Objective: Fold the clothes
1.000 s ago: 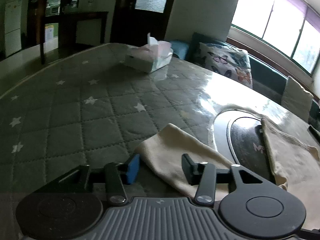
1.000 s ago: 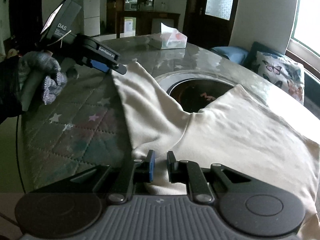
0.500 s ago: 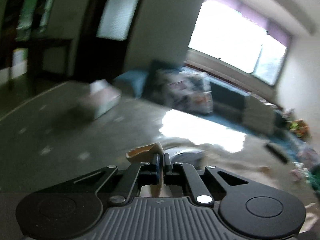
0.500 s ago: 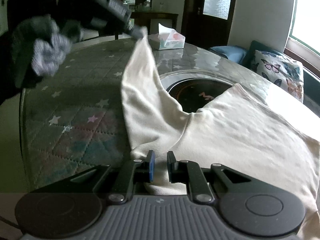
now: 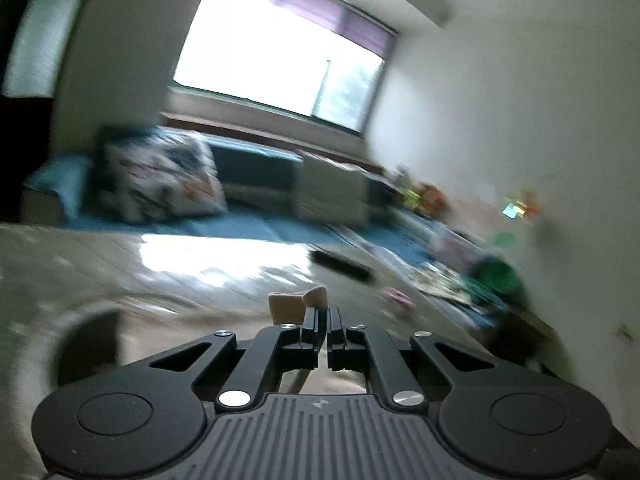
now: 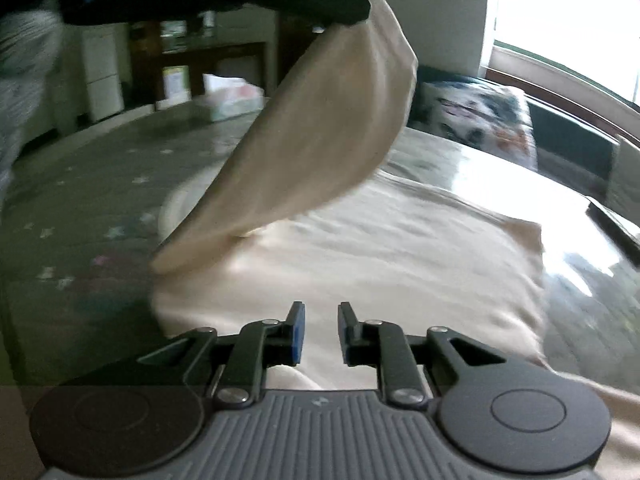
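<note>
The cream shirt (image 6: 380,248) lies spread on the table (image 6: 92,184), one sleeve (image 6: 320,128) lifted high, likely to fold it across the body. The left gripper (image 5: 323,320) pinches that sleeve's end. The right gripper (image 6: 321,330), jaws slightly apart, rests at the near hem, holding nothing.

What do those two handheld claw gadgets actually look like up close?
Each is matte black: the left gripper and right gripper have a ribbed grey base, two round discs, silver pivot screws and angular linkage arms. The right's fingers carry blue pads. No cables show. A grey knit glove appears, blurred.
</note>
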A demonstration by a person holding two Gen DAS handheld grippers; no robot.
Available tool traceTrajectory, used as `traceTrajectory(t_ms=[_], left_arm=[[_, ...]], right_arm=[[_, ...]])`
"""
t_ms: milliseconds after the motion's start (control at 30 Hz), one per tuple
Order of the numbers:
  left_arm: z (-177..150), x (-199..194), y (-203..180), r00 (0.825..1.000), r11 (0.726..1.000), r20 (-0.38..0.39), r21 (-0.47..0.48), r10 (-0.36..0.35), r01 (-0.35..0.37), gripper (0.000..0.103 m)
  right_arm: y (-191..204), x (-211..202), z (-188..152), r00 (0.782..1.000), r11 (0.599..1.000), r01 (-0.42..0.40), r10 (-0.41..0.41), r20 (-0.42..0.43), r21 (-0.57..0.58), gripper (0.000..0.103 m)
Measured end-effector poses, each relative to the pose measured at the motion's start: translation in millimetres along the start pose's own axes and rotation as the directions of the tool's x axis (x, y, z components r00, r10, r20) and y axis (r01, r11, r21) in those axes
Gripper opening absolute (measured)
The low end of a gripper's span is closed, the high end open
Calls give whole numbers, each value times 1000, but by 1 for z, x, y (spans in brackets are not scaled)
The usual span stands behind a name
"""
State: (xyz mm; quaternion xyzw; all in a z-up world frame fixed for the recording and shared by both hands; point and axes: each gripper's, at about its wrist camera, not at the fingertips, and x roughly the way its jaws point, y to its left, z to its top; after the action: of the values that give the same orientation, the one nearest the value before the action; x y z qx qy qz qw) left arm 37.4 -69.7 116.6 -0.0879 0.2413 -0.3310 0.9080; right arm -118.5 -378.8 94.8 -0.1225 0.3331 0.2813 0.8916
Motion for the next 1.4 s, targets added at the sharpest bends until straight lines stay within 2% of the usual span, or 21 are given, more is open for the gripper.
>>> traceTrajectory(t_ms=[100, 167, 267, 333, 400, 467, 533, 700, 800, 1067, 1233, 1300, 1333, 1400], left_arm=[[-14, 16, -11, 995, 998, -83, 19, -55, 57, 9], [-24, 18, -15, 992, 998, -114, 36, -49, 54, 20], [-34, 11, -1, 992, 999, -125, 41, 6, 0, 35], [-39, 1, 18, 990, 997, -124, 31, 69, -66, 36], [-48, -6, 39, 980, 990, -136, 17, 143, -142, 36], [-58, -13, 56, 965, 978, -160, 10, 206, -207, 36], [-69, -19, 72, 947, 964, -187, 4, 261, -265, 36], [-94, -22, 92, 915, 945, -250, 2, 317, -327, 34], [-99, -21, 93, 905, 938, -264, 1, 334, -347, 34], [-81, 1, 88, 918, 946, -235, 19, 318, -323, 36], [-83, 23, 97, 909, 943, -267, -6, 320, -334, 34], [-86, 27, 101, 909, 943, -271, -16, 317, -333, 18], [-87, 27, 102, 913, 945, -271, -29, 306, -326, 14], [-88, 25, 102, 918, 946, -258, -36, 302, -321, 10]], right_arm=[[-18, -6, -9, 999, 998, 45, -44, -12, 51, 18], [-30, -10, -16, 997, 993, 76, -74, -21, 87, 18], [-43, -15, -26, 994, 987, 103, -98, -41, 123, 18], [-48, -20, -31, 992, 985, 119, -114, -51, 125, 19], [-51, -28, -35, 991, 984, 132, -126, -55, 123, 23], [-52, -38, -40, 989, 982, 141, -135, -55, 122, 33], [-55, -47, -42, 988, 981, 153, -147, -51, 120, 33], [-65, -65, -35, 983, 973, 181, -181, -10, 145, 33], [-72, -74, -29, 980, 967, 195, -200, 17, 163, 33], [-74, -32, -18, 986, 972, 167, -168, -3, 163, 32], [-77, -16, -26, 986, 967, 167, -164, -31, 193, 31], [-77, -14, -28, 987, 966, 162, -158, -36, 199, 30], [-78, -13, -29, 987, 966, 159, -155, -38, 202, 25], [-76, -11, -29, 988, 968, 153, -148, -39, 199, 22]])
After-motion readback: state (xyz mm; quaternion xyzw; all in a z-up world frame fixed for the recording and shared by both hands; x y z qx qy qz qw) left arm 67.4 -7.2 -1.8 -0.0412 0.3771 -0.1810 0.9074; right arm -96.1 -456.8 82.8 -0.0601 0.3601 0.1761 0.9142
